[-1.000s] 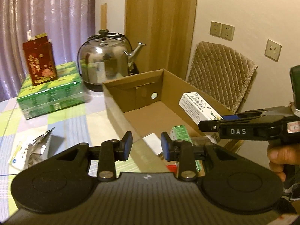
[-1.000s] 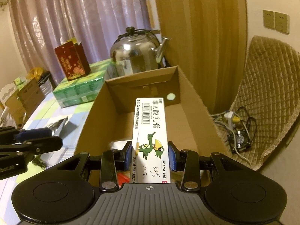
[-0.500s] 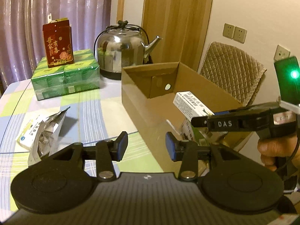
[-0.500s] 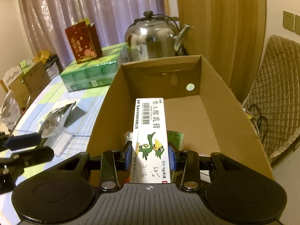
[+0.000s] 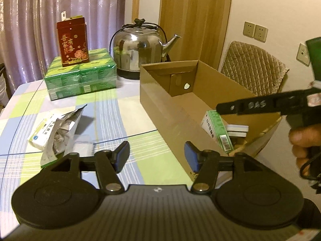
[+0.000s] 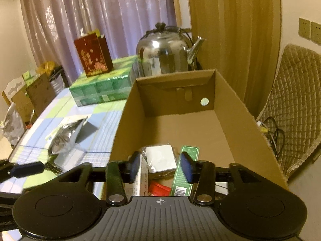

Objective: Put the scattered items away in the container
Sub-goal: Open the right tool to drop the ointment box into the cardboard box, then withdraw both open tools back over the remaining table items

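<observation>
On a checked tablecloth [image 5: 112, 120] before purple curtains [image 6: 100, 16], both the left gripper [image 5: 156, 156] and right gripper [image 6: 160, 167] gape empty, small boxes [image 6: 185, 166] lying inside the cardboard box [image 6: 230, 108] at the table's right edge, a foil pouch [image 5: 60, 130] left outside.

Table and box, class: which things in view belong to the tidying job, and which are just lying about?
Belong to the job:
cardboard box
foil pouch
white carton
green carton, already in the box
left claw and right claw, both open

Just lying about:
kettle
green pack
red box
chair
</observation>
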